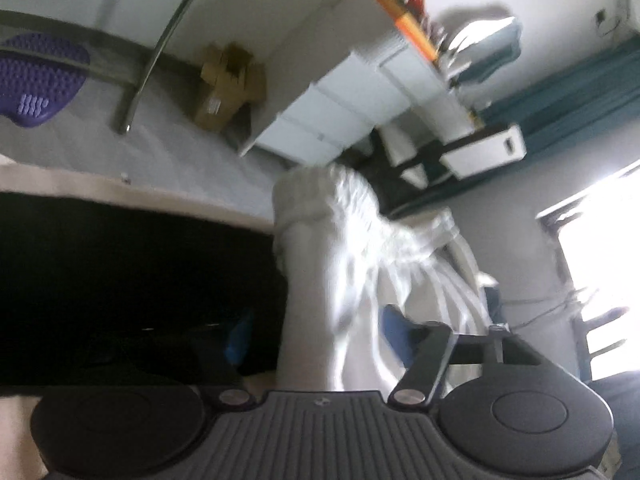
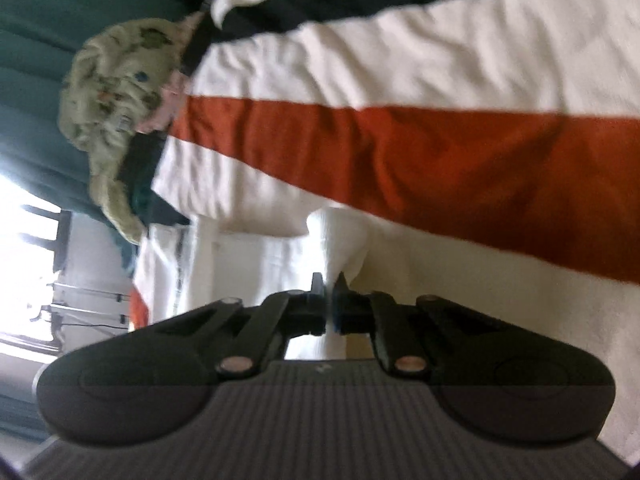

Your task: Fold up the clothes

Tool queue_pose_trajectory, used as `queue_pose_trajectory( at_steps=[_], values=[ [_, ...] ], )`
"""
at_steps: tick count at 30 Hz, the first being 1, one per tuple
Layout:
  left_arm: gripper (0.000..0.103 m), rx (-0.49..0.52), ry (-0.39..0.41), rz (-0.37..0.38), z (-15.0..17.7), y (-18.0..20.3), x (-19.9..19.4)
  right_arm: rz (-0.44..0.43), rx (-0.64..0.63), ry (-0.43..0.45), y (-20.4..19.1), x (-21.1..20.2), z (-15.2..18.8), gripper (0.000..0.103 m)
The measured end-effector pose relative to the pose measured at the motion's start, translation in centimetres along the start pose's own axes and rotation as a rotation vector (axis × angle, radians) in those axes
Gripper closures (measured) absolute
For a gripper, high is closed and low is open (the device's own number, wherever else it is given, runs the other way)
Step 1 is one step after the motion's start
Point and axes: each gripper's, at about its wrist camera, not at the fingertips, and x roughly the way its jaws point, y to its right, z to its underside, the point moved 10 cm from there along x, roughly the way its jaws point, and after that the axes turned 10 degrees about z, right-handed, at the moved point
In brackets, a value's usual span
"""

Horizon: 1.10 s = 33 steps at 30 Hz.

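White cloth garment fills centre of left wrist view, bunched and gathered at far end, hanging/stretching away from left gripper; blurred frame. Left gripper jaws part way apart; right linkage arm visible beside the fabric, left finger lost against dark area, so cannot tell if the pads actually press the cloth. Purple studded mat far left, cardboard box and white drawer unit beyond. Right wrist view: right gripper fully pinched, jaws together on a thin edge of the same white garment, a small fold standing up just past the fingertips. Garment lies on striped bedspread with orange, white and black bands; floral crumpled cloth far left on the bed edge, teal surface behind. Garment sits between the two grippers, partly lifted at left, resting on bed at right. Long axis looks to run away from the grippers toward far side, gathered waistband-like end pointing far in left view; exact orientation unclear from blur. Step in hand reads as taking hold of two points to spread or fold. To do it well: confirm left pads close on a single edge, not a bunch; keep both grips level, pull gently taut to flatten wrinkles before bringing edges together; avoid catching bedspread with right fingers.
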Motion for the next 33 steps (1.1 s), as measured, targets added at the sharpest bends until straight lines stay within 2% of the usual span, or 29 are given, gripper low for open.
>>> queue_pose_trajectory(
  at_steps=[2, 5, 8, 17, 21, 28, 33],
  values=[
    [0.067, -0.028, 0.005, -0.005, 0.1, -0.6, 0.3, -0.022, 0.0, 0.032, -0.4, -0.5, -0.5, 0.098],
    [0.083, -0.015, 0.022, 0.024, -0.1, -0.5, 0.6, -0.04, -0.015, 0.063, -1.0, -1.0, -1.0, 0.098],
    [0.089, 0.007, 0.027, 0.047, 0.0, -0.1, 0.6, -0.056, -0.018, 0.081, -1.3, -1.4, -1.3, 0.098],
    [0.094, 0.079, 0.034, 0.126, -0.7, 1.8, -0.5, -0.106, -0.005, 0.098, -1.2, -3.3, -1.8, 0.098],
    [0.094, 0.107, 0.03, 0.161, -2.1, 3.7, -1.8, -0.137, -0.054, 0.149, -2.6, -5.6, -2.5, 0.098],
    [0.095, 0.211, 0.05, 0.272, -4.5, 12.0, -2.5, -0.231, -0.096, 0.226, -10.2, -7.6, -4.4, 0.098],
    [0.094, 0.259, 0.055, 0.299, -4.8, 18.1, 1.5, -0.225, -0.132, 0.264, -17.7, -4.8, -5.2, 0.098]
  ],
)
